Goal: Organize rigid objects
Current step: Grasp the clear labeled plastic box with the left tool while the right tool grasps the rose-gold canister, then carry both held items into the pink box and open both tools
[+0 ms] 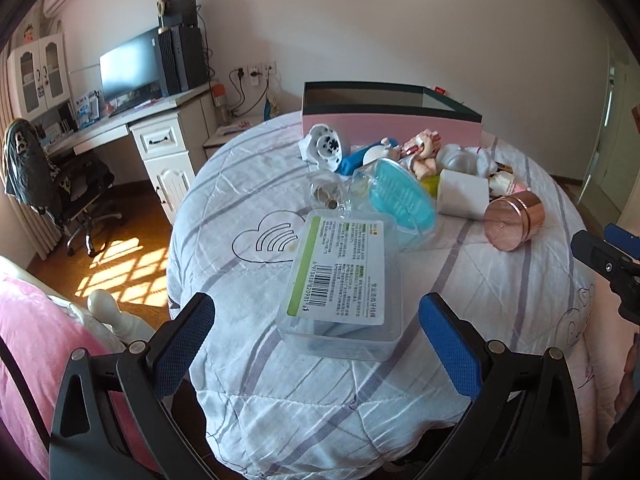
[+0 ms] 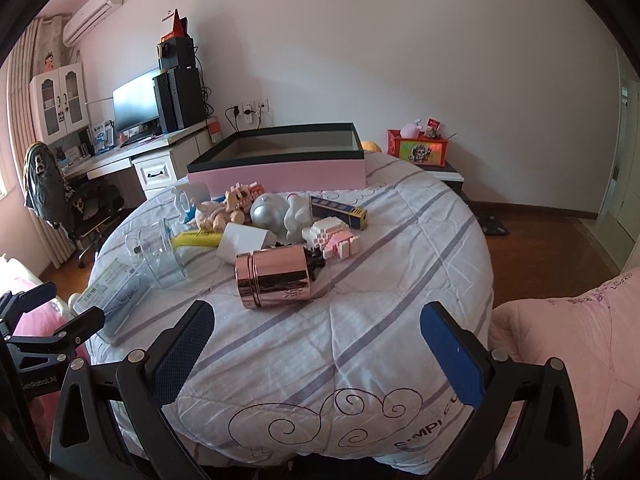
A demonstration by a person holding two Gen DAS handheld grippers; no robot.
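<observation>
A clear plastic case with a barcode label (image 1: 340, 280) lies on the quilt just ahead of my open, empty left gripper (image 1: 316, 340); it also shows in the right wrist view (image 2: 112, 292). A rose-gold metal tin (image 2: 274, 278) lies on its side ahead of my open, empty right gripper (image 2: 316, 340); the left wrist view shows it too (image 1: 514, 220). A pile of toys, a teal-lidded container (image 1: 400, 196) and a white cup (image 2: 244, 242) lies behind. A pink open box (image 2: 280, 164) stands at the back.
The quilt-covered round surface (image 2: 360, 360) drops off at its edges. A desk with a monitor (image 1: 132, 68) and an office chair (image 1: 48, 176) stand at the left. A pink blanket (image 2: 568, 344) lies at the right. A red box (image 2: 420, 148) sits on a side cabinet.
</observation>
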